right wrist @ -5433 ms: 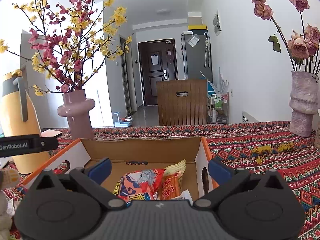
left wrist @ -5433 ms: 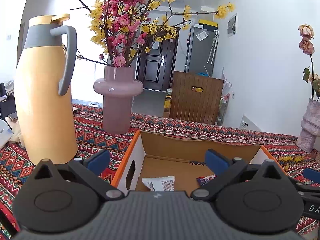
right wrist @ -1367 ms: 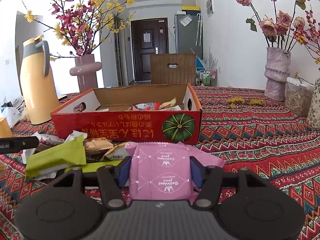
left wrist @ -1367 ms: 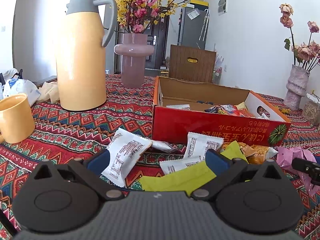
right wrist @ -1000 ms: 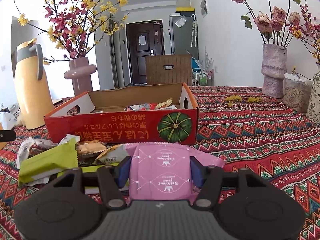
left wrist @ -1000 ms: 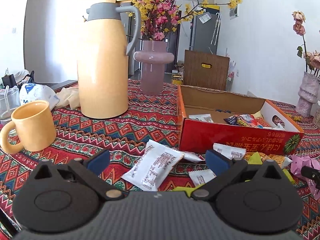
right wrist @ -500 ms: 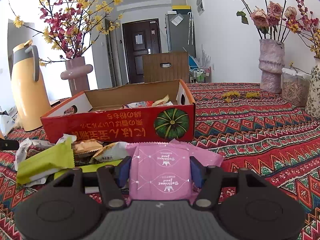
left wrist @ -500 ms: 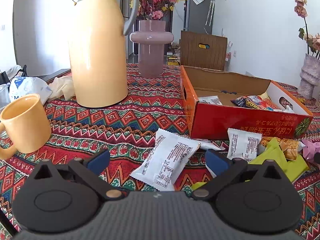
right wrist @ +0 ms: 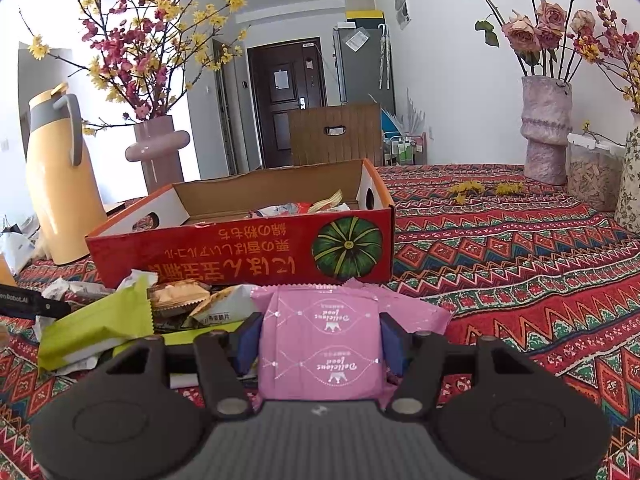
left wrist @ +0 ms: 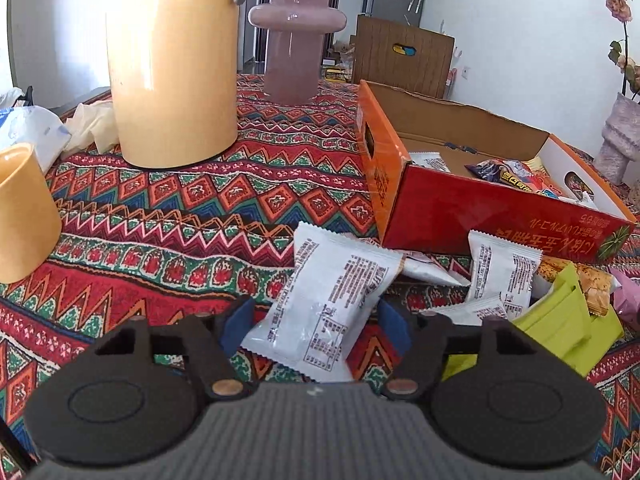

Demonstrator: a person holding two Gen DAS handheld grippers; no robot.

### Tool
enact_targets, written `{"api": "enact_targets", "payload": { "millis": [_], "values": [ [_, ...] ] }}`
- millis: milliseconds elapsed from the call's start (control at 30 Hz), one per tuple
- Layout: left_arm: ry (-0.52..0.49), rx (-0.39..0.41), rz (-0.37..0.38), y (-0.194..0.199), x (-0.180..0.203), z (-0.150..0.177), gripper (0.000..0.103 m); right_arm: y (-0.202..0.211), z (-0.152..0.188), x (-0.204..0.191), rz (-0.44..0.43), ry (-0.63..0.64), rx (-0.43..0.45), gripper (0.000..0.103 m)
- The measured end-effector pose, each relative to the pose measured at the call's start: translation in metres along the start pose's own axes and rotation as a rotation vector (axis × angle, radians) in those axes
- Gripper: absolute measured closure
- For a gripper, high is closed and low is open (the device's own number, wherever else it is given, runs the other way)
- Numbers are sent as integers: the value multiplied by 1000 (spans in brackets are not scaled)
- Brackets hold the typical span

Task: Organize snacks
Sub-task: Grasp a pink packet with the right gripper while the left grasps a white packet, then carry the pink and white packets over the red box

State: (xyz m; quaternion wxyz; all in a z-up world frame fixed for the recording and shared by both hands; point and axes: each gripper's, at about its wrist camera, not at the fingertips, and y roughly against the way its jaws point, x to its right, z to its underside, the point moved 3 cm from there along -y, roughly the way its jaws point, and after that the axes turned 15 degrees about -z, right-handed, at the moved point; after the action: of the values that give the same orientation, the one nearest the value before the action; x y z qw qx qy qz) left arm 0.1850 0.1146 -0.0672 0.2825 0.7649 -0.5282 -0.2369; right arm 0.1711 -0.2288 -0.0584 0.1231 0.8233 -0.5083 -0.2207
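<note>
A red cardboard box (left wrist: 472, 204) with several snacks inside stands on the patterned tablecloth; it also shows in the right wrist view (right wrist: 240, 256). Loose snack packets lie in front of it. My left gripper (left wrist: 314, 322) has its blue pads closed against a white snack packet (left wrist: 324, 300) that lies on the cloth. My right gripper (right wrist: 320, 340) is shut on a pink snack packet (right wrist: 320, 344), low in front of the box. Green packets (right wrist: 96, 328) and other white ones (left wrist: 502, 268) lie between the two grippers.
A tall yellow thermos (left wrist: 172, 60) and a pink vase (left wrist: 296, 36) stand behind to the left. A yellow mug (left wrist: 22, 212) is at the far left. A rough pink vase with roses (right wrist: 546, 132) and a jar (right wrist: 592, 172) stand at the right.
My left gripper has moved forward and down to the white packet and narrowed from wide open onto it. My right gripper still holds the pink packet, almost unmoved.
</note>
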Motion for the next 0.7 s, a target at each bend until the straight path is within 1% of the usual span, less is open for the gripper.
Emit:
{"api": "enact_targets", "payload": {
  "millis": [33, 67, 100, 133, 200, 367, 700],
  "values": [
    [3, -1, 7, 0, -1, 0, 42, 1, 0, 0, -2, 0, 1, 43],
    [3, 1, 11, 1, -1, 0, 49, 1, 0, 0, -3, -1, 1, 43],
    [4, 2, 15, 2, -1, 0, 53, 1, 0, 0, -4, -1, 1, 43],
    [6, 2, 15, 2, -1, 0, 54, 1, 0, 0, -5, -1, 1, 43],
    [6, 6, 13, 4, -1, 1, 58, 1, 0, 0, -6, -1, 3, 43],
    [4, 31, -8, 10, 0, 1, 59, 1, 0, 0, -10, -4, 5, 43],
    [29, 92, -10, 33, -1, -6, 59, 2, 0, 0, -15, -3, 9, 43]
  ]
}}
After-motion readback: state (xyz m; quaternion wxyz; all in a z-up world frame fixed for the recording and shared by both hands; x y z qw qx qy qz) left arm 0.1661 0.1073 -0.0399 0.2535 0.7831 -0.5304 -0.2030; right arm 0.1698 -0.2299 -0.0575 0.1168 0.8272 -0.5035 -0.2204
